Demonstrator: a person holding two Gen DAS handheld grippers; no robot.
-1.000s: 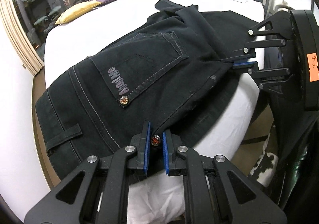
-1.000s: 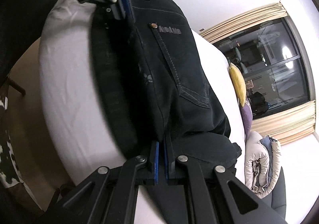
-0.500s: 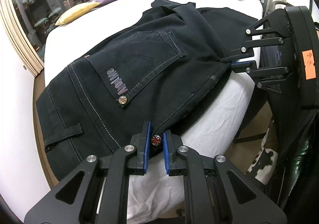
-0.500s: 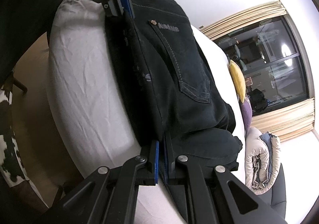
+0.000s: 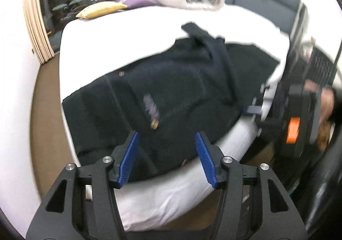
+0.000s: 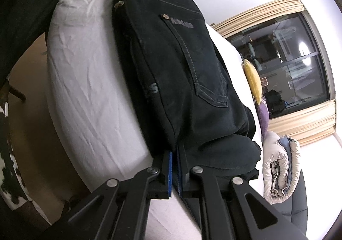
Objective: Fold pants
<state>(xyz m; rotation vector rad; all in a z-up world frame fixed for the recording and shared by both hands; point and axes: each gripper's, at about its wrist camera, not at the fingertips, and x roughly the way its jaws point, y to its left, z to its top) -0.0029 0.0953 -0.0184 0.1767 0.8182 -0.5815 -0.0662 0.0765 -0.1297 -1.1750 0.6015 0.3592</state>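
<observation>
Left wrist view shows the left gripper (image 5: 166, 157) opening, empty — right wrist alone shows the right gripper (image 6: 174, 172) pinching the pants (image 6: 171, 65).

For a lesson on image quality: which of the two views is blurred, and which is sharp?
Left wrist view: motion-blurred; the pocket lettering on the pants smears. Right wrist view: sharp, pocket stitching crisp, though fisheye bends the bed edge.

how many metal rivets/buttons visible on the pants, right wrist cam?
2 on the pants: one rivet at the back pocket's corner beside the lettering, one button near the waistband edge toward the bed side. More may be hidden under folds.
</observation>
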